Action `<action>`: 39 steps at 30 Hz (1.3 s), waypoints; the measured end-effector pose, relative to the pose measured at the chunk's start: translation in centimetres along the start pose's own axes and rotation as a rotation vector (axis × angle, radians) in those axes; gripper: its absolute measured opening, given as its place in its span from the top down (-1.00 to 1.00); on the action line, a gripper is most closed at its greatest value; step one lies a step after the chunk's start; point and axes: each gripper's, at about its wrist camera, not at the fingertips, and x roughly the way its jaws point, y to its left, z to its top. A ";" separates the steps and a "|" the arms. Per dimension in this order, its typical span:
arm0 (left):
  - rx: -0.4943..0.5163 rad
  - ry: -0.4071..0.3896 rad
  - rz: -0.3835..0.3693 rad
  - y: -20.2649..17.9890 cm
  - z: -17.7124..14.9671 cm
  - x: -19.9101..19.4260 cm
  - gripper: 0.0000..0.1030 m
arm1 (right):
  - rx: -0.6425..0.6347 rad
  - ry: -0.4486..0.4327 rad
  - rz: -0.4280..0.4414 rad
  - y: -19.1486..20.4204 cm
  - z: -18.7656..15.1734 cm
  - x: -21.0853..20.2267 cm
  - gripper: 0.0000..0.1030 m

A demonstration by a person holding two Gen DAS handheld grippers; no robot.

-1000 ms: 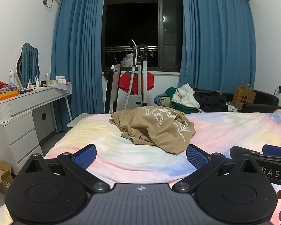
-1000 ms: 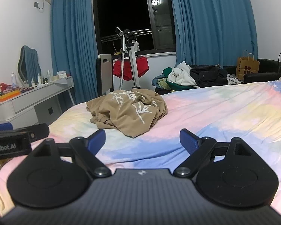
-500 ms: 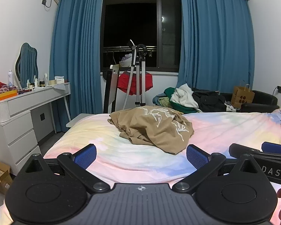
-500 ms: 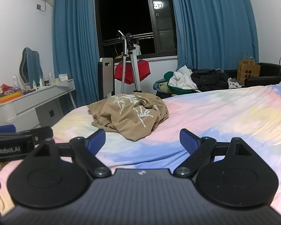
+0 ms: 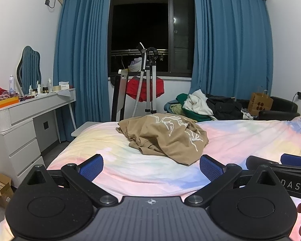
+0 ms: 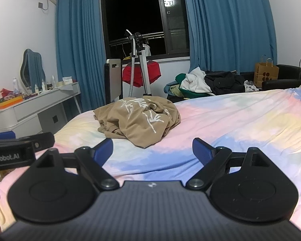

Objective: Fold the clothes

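Since a second ago both views have crept slightly toward the bed; the shirt sits a little lower and larger in each, and nothing else is disturbed.

Left wrist view. The left gripper hangs with jaws spread wide, nothing between the blue ribbed pads. The tan shirt lies at 12 o'clock of the gripper, well apart, crumpled in a mound on the pastel bedsheet. The right gripper pokes in at 3 o'clock. Judgement: the step in hand is the approach, folding not yet begun. To do it well, go in low, each claw taking one hem corner or shoulder, single layer only, then lift and spread the shirt flat before any fold.

Right wrist view. The right gripper is likewise wide open and empty, pads clear of the sheet. The shirt lies at 11 o'clock, near the far-left edge of the bed. The left gripper shows at 9 o'clock.

Materials: the shirt looks like soft matte jersey, limp, with a white branching print, probably stiffer than the cloth; layers bunch deeply, so edges are hard to single out. The sheet is smooth, faintly wrinkled, likely to drag up if pinched. Cluttered clothes pile behind is not in play.
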 end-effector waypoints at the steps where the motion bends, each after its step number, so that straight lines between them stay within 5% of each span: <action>1: -0.002 0.000 -0.004 0.0 0.0 -0.1 -0.99 | 0.000 -0.001 0.000 0.0 0.0 0.0 -0.70; 13: -0.016 -0.051 -0.021 0.8 1.9 -1.1 -0.99 | 0.002 -0.003 -0.005 0.1 -0.1 0.0 -0.70; 21: -0.008 -0.102 0.020 4.0 7.8 0.8 -0.99 | 0.034 0.139 0.073 1.0 0.3 3.1 -0.61; 23: -0.042 -0.095 0.031 5.4 7.8 2.3 -0.99 | 0.066 0.169 0.106 1.5 1.0 5.2 -0.46; 31: -0.244 -0.022 0.058 11.8 4.5 7.5 -0.99 | 0.062 0.217 0.109 4.7 1.2 18.4 -0.41; 34: -0.269 0.000 0.070 13.6 3.4 9.4 -0.98 | 0.030 0.239 0.062 6.0 0.0 24.7 -0.40; 39: -0.284 0.043 0.080 15.7 1.5 13.5 -0.93 | -0.052 0.271 -0.042 7.5 -1.8 32.1 -0.13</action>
